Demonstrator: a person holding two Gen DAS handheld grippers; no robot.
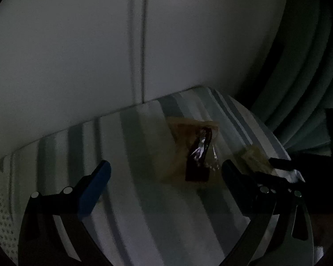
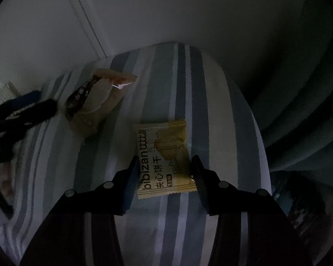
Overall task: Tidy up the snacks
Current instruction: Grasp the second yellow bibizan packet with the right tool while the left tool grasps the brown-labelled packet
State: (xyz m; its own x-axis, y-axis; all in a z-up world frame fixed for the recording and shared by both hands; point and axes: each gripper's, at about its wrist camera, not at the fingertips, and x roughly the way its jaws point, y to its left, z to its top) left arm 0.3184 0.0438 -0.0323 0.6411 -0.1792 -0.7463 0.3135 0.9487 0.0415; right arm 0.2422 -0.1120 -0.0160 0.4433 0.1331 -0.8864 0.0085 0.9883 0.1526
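Observation:
The scene is dim. A yellow biscuit packet (image 2: 164,157) printed "bibizan" lies flat on a blue-and-white striped cloth (image 2: 197,84). My right gripper (image 2: 165,175) is open and straddles the packet's near half, one finger along each side edge. A clear tan snack bag with a dark label (image 1: 195,153) lies further left on the cloth (image 1: 133,199). My left gripper (image 1: 166,174) is open, low over the cloth, with the bag just ahead and to the right of its gap. In the left wrist view the yellow packet (image 1: 255,157) shows at the right. The right wrist view shows the snack bag (image 2: 93,104).
A pale panelled wall (image 1: 77,44) rises right behind the cloth. Dark green folds like a curtain (image 2: 299,122) hang to the right of the cloth's rounded edge. A white mesh fabric (image 1: 0,210) lies at the far left.

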